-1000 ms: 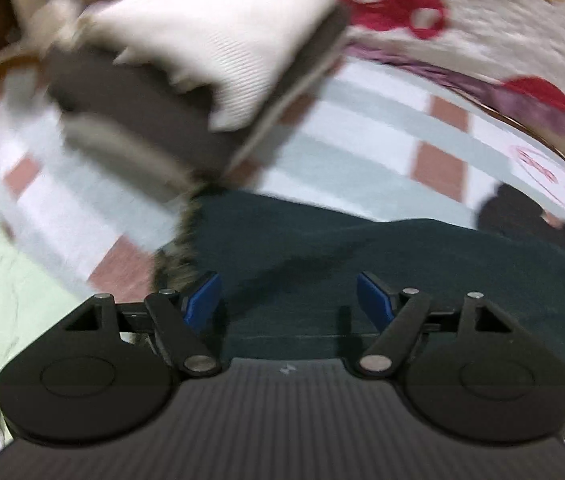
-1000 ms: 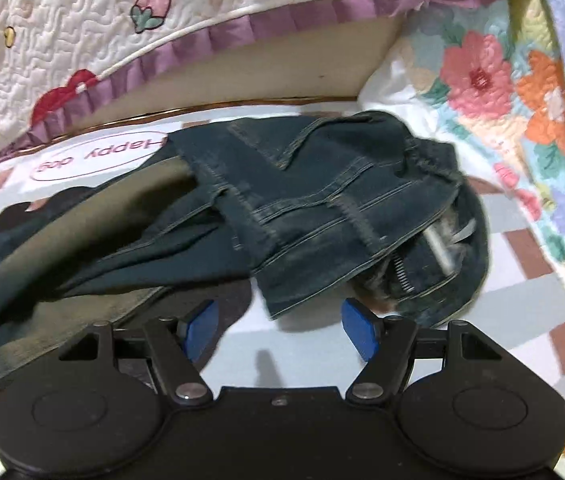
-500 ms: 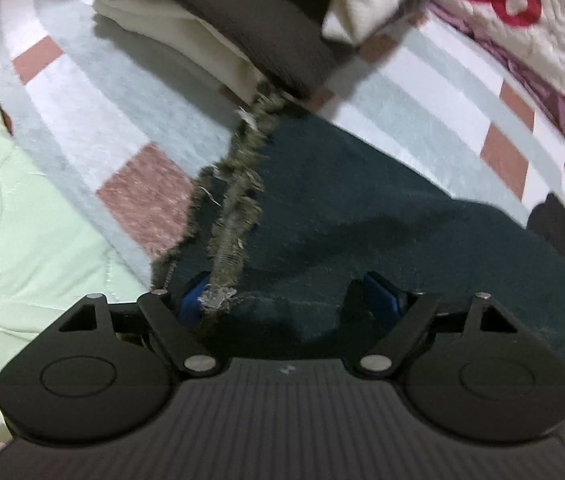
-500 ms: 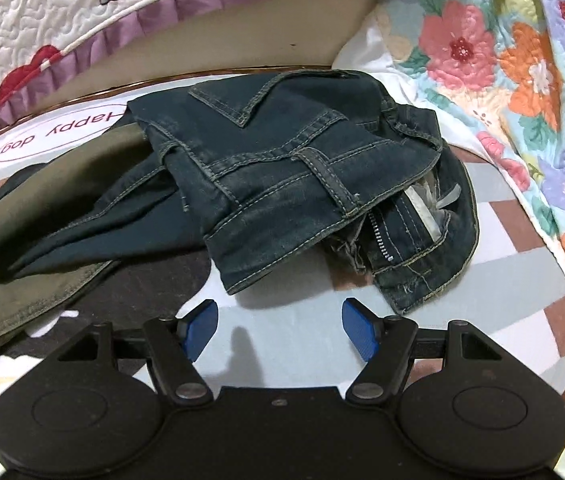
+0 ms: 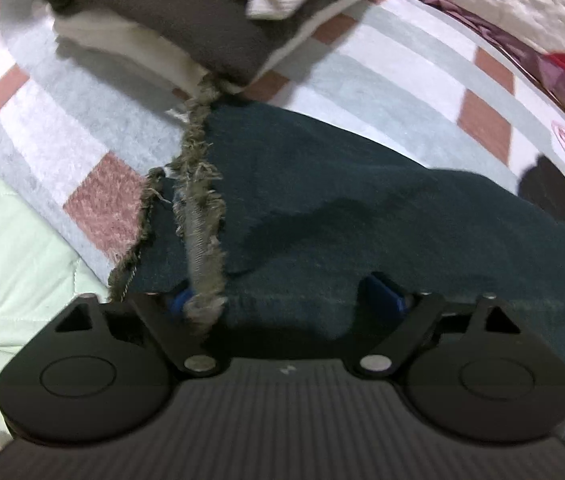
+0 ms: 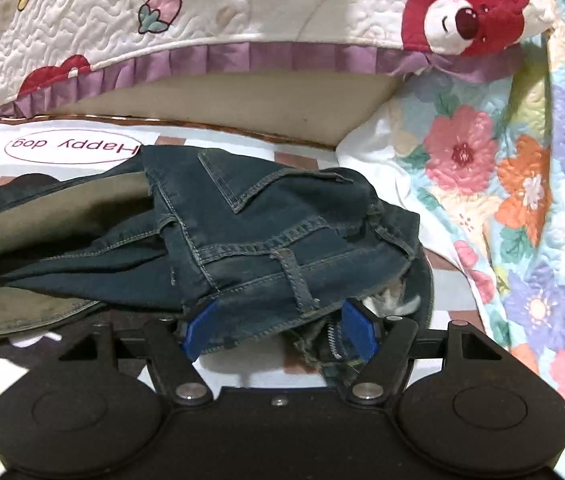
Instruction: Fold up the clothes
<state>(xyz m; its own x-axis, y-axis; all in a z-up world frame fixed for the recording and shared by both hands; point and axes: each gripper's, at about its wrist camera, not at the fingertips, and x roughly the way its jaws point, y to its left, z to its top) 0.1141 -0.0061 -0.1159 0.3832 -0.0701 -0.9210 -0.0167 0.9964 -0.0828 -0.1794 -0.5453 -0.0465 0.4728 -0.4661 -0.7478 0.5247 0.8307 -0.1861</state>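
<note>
Dark blue jeans lie crumpled on a checked mat. In the left wrist view one jeans leg (image 5: pixel 362 208) stretches to the right, and its frayed hem (image 5: pixel 198 216) runs down toward the left finger. My left gripper (image 5: pixel 280 300) is open and low over this leg, with the cloth between its blue pads (image 5: pixel 382 298). In the right wrist view the waistband (image 6: pixel 282 248), with belt loops and the zipper, bunches up. My right gripper (image 6: pixel 278 328) is open with the waistband edge between its fingers.
A stack of folded grey and white clothes (image 5: pixel 186 12) sits at the far end of the mat (image 5: pixel 82 132). A pale green quilt (image 5: pixel 10 264) lies to the left. A bear-print quilt (image 6: pixel 242 12) borders the back and a floral quilt (image 6: pixel 522 184) the right.
Both grippers have moved forward and down onto the jeans: the left now straddles the leg by the frayed hem, the right straddles the waistband. Their jaws are still apart.
</note>
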